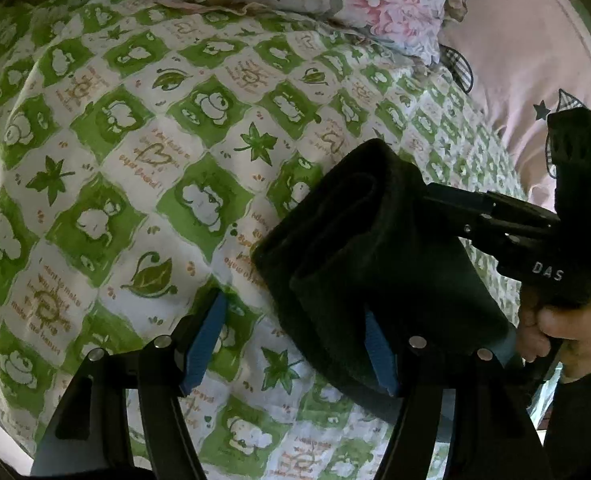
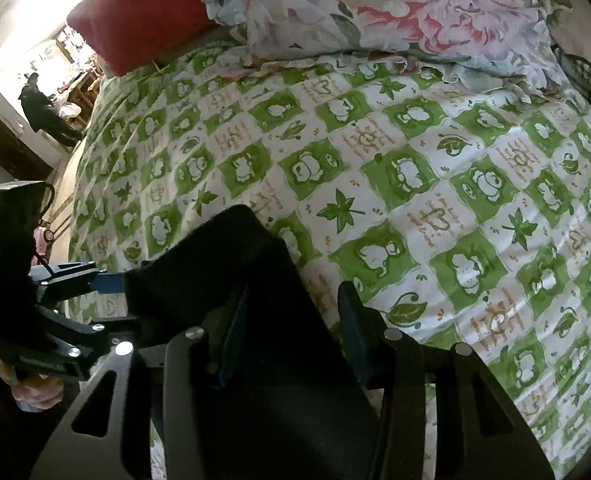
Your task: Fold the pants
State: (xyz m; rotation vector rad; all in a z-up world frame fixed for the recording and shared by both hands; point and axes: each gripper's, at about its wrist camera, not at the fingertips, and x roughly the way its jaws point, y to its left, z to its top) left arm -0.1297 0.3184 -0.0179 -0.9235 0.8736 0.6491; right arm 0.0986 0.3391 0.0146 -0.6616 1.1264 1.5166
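Pants (image 1: 375,248), black and folded into a thick bundle, lie on the green-checked bedspread (image 1: 107,168). The right claw (image 2: 291,336) clamps one end of them. The left claw (image 1: 291,344) stands apart, one blue pad against the bundle's edge, the other clear.
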